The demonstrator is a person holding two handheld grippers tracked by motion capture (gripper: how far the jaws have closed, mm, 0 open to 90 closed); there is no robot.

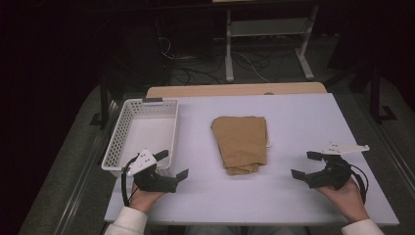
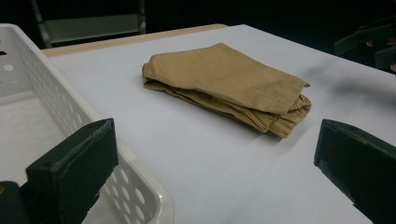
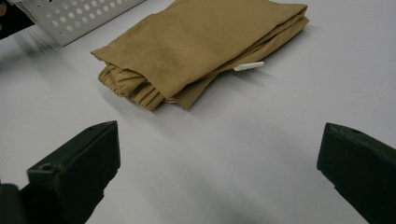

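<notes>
A folded tan garment (image 1: 241,142) lies in the middle of the white table (image 1: 293,117); its gathered edge faces the person. It also lies ahead of the jaws in the left gripper view (image 2: 229,86) and the right gripper view (image 3: 196,44), where a small white tag (image 3: 248,66) sticks out of its side. My left gripper (image 1: 171,165) is held open at the front left, next to the basket's near corner, nothing between its jaws. At the front right my right gripper (image 1: 306,165) is open and empty, pointing toward the garment.
A white perforated basket (image 1: 128,128) stands empty on the table's left side, also seen as the basket (image 2: 60,116) close to the left jaw. A wooden strip (image 1: 235,90) edges the table's far side. Beyond it are a metal stand (image 1: 266,44) and cables on a dark floor.
</notes>
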